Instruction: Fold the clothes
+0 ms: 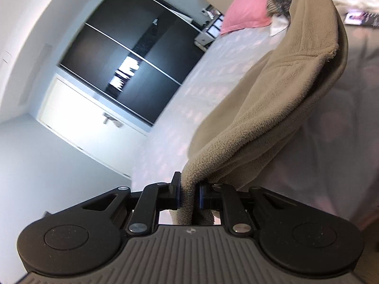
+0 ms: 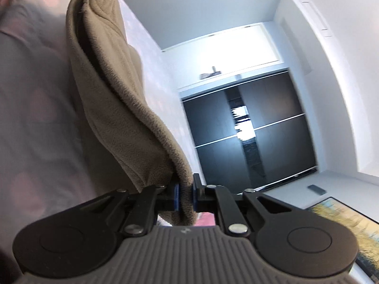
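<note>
Left tongs (image 1: 189, 195) and right tongs (image 2: 186, 197) each pinching beige fleece (image 1: 272, 108), stretched away lengthwise

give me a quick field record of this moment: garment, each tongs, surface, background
garment: tan fleece garment, lifted, hanging in folds above the bed
left tongs: shut on a bunched edge of the fleece
right tongs: shut on another edge of the fleece
surface: bed cover, pale with faint pink dots
on the bed: pink pillow
background: dark wardrobe with sliding doors, white walls
fold status: not yet laid flat
</note>
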Demonstrator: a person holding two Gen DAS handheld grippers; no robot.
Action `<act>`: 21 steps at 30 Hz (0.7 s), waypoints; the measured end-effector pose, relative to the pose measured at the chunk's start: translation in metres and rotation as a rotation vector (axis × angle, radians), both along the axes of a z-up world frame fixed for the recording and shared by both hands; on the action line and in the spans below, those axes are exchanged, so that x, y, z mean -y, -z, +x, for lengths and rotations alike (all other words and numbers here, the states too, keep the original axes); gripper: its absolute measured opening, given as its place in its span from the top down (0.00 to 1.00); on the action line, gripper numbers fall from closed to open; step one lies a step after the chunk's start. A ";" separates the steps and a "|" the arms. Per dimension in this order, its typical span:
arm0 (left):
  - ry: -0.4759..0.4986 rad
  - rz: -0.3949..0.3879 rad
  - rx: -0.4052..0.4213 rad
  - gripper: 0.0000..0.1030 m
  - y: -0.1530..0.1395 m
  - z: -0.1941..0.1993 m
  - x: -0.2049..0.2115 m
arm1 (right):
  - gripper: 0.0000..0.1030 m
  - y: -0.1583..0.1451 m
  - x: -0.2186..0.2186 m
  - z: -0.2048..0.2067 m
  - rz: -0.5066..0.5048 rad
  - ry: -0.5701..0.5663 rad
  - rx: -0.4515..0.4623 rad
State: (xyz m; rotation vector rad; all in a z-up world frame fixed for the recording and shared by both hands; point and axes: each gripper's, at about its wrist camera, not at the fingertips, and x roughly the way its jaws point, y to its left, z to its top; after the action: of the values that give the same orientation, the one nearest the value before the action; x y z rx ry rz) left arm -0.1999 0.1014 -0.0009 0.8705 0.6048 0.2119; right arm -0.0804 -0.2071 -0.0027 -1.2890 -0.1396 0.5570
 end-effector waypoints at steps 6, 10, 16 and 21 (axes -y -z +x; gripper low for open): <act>0.011 -0.078 -0.078 0.89 -0.010 -0.021 0.000 | 0.89 -0.023 0.023 -0.038 -0.047 -0.014 -0.089; -0.010 -0.137 -0.049 0.89 -0.019 -0.026 -0.004 | 0.89 -0.029 0.009 -0.033 -0.019 0.015 -0.120; -0.058 -0.243 -0.034 0.89 -0.048 0.005 -0.031 | 0.89 -0.052 -0.031 0.014 0.085 0.091 -0.186; -0.091 -0.316 -0.059 0.89 -0.073 0.061 -0.061 | 0.89 -0.063 -0.065 0.068 0.152 0.147 -0.270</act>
State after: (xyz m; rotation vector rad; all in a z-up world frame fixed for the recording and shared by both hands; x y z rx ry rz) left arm -0.1386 0.1626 0.0716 0.5459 0.7123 0.1676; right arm -0.0119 -0.1419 0.0599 -1.0560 0.1345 0.5772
